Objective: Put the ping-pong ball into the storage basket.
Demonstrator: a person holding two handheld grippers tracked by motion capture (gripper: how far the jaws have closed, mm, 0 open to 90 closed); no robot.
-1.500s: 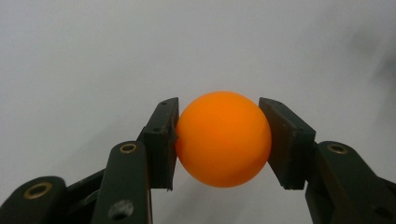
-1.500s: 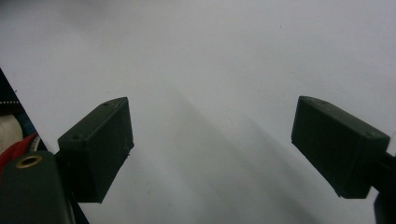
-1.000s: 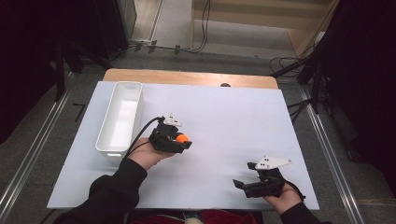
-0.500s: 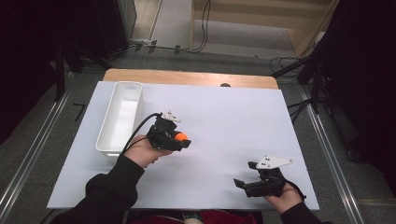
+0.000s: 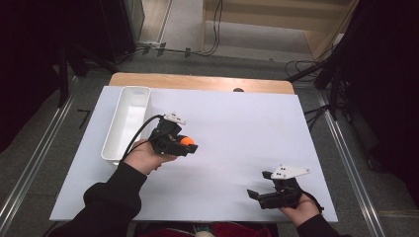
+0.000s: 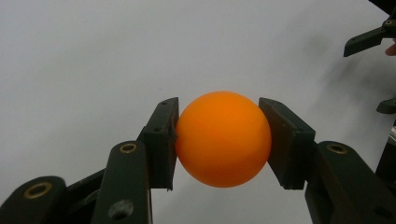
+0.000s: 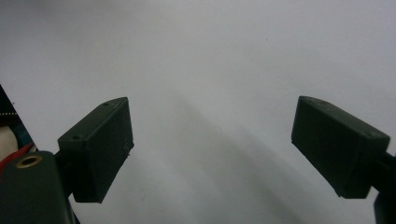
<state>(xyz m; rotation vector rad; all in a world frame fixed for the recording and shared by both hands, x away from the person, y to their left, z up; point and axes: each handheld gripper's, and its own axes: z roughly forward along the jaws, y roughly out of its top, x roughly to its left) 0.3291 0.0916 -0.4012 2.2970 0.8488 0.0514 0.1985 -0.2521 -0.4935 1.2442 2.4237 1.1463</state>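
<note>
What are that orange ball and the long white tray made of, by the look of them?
The ball, clamped in the left gripper, looks like smooth matte plastic: even orange, a soft sheen and no seam in sight, much like a table-tennis ball. The tray seems to be thin moulded plastic, judging by its plain white colour, rounded corners and rolled rim; I can't be sure.

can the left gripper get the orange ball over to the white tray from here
Probably yes: the left gripper is shut on the orange ball, and the white tray lies just beside that hand with bare table between.
</note>
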